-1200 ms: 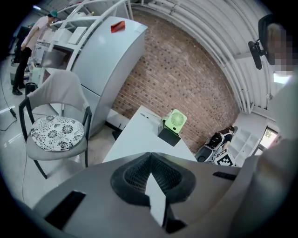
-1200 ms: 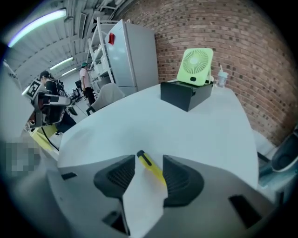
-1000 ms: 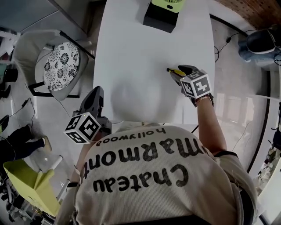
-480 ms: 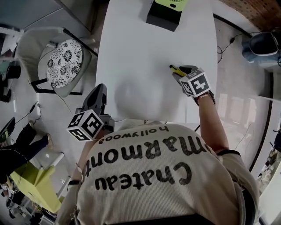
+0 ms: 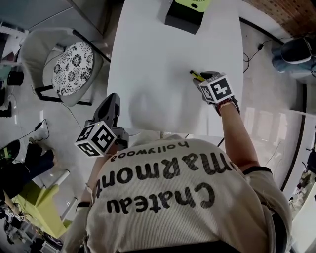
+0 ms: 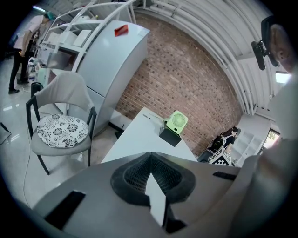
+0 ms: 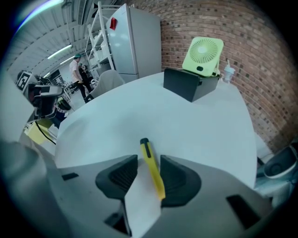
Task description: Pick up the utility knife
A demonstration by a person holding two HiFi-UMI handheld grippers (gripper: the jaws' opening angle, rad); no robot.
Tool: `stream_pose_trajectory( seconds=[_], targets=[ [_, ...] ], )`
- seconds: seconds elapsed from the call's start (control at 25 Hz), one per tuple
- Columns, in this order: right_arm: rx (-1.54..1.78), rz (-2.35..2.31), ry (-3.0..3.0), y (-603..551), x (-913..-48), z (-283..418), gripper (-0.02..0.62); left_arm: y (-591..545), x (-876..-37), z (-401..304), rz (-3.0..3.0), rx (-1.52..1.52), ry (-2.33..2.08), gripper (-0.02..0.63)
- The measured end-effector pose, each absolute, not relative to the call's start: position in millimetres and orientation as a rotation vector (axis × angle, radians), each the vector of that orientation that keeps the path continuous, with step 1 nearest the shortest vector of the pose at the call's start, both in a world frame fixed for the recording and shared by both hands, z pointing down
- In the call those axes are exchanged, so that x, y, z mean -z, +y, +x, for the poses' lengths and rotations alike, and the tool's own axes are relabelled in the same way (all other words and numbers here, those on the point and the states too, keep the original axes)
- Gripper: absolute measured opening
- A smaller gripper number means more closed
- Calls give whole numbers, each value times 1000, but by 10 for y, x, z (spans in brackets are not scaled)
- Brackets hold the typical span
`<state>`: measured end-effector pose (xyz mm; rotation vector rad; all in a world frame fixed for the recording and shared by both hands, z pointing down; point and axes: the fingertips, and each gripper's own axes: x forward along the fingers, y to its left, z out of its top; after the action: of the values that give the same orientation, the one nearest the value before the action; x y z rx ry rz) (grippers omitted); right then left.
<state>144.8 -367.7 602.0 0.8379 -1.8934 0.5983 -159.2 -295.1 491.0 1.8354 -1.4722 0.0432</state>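
Note:
A yellow utility knife [image 7: 152,168] with a black tip lies on the white table [image 7: 139,111], pointing away between the jaws of my right gripper [image 7: 149,159]. Those jaws are closing around it; a gap still shows between the left pad [image 7: 121,175] and the knife. In the head view the knife [image 5: 196,75] pokes out beyond the right gripper [image 5: 202,79] near the table's right edge. My left gripper [image 5: 112,101] hangs off the table's near left corner, held above the floor, its pads [image 6: 139,172] meeting with nothing between them.
A green fan on a dark box [image 5: 185,12] stands at the table's far end [image 7: 200,65]. A chair with a flowered cushion [image 5: 69,66] sits left of the table [image 5: 158,54]. People stand by shelves far off to the left [image 7: 79,69].
The right gripper's marker cube has tilted a little over the knife. The left gripper stays where it was.

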Motion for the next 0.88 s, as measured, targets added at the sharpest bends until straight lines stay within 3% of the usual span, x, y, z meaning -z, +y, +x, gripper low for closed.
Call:
stream_pose_trajectory(
  seconds=[0.4,0.52,0.88],
  targets=[
    [-659,913,-1844,-3620,-6017,1421,107,-2657,-4846,-1721,1811,0,-1512,2],
    [-660,924,-1824,-3571,-6013,1389,62,-2606,-4831,-1742,1805,29,-1507,2],
    [-741,998,-1812,-3550,-6005,1383,58,-2584,-4770,-1723,1818,45,-1480,2]
  ],
)
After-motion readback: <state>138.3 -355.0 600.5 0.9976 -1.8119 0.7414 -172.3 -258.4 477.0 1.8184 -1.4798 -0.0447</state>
